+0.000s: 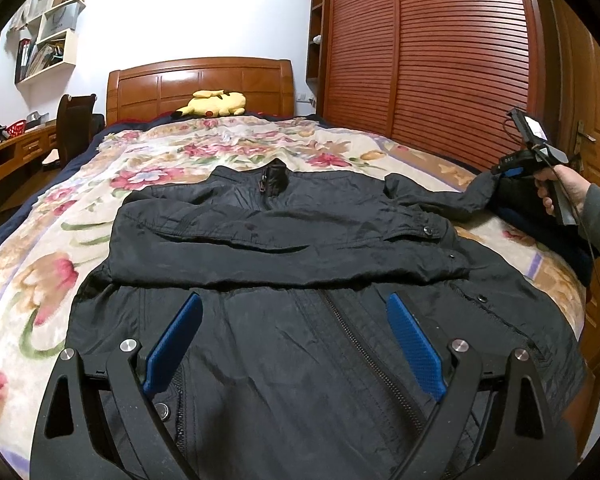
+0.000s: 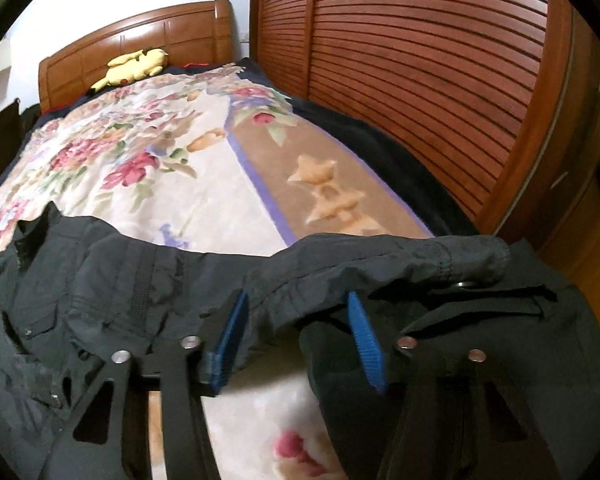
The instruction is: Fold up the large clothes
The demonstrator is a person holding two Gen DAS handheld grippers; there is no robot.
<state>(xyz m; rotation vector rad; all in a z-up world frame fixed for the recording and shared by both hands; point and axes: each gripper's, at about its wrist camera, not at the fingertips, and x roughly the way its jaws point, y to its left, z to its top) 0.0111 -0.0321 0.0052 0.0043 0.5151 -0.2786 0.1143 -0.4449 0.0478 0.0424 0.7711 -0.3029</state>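
A black jacket (image 1: 284, 240) lies front-up on the floral blanket (image 1: 40, 280), collar toward the headboard. One sleeve is folded across its chest. The other sleeve (image 1: 440, 196) stretches out to the right, to where a hand (image 1: 560, 188) holds my right gripper (image 1: 494, 170). In the right wrist view that sleeve (image 2: 380, 256) runs across in front of my right gripper (image 2: 297, 298). A fold of it sits between the blue pads (image 2: 232, 340), which stand apart. My left gripper (image 1: 295, 300) is open above the jacket's lower front, near the zip, and holds nothing.
A yellow plush toy (image 1: 216, 104) lies by the wooden headboard (image 1: 200, 80). Louvred wardrobe doors (image 1: 420, 60) run close along the bed's right side. A desk (image 1: 12, 156) and chair (image 1: 74, 120) stand to the left. Dark bedding (image 1: 532, 220) lies under the sleeve's end.
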